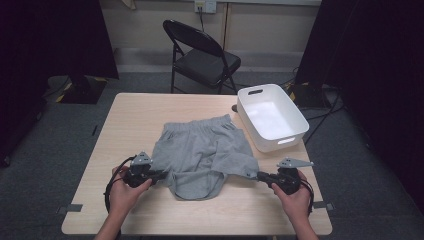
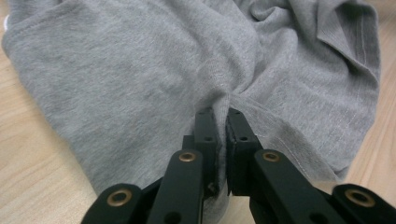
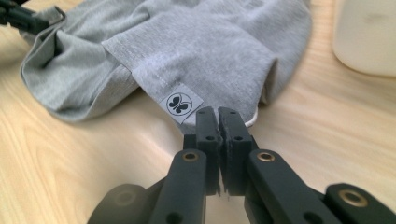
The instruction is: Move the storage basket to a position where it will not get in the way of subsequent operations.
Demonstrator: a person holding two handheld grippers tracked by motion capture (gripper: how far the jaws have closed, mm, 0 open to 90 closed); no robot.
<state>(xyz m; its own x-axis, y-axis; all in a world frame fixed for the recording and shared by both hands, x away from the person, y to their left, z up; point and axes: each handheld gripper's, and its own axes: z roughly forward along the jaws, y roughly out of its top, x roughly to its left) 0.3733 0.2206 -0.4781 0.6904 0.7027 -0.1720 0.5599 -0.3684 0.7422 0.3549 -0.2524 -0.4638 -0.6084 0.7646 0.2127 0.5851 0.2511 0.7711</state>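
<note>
Looking down from the high view, we see a pair of grey shorts (image 1: pixel 202 152) lying crumpled at the centre of the frame on a light wooden table (image 1: pixel 150 107), waistband toward the top. We hold the left gripper (image 1: pixel 159 175) at the lower left of the cloth and the right gripper (image 1: pixel 259 175) at its lower right, each with our hand wrapped around it. In the left gripper view, the two black jaws rise from the bottom centre, pressed together on a bunched fold of the shorts (image 2: pixel 154 70). In the right gripper view, the jaws are likewise clamped on a hem corner of the shorts (image 3: pixel 210 51), just beside a small butterfly label (image 3: pixel 180 103) at the middle of the frame. A white plastic bin (image 1: pixel 271 116) sits on the table at the upper right of the high view, near the shorts. A black folding chair (image 1: pixel 202 55) stands beyond the table at the top centre
</note>
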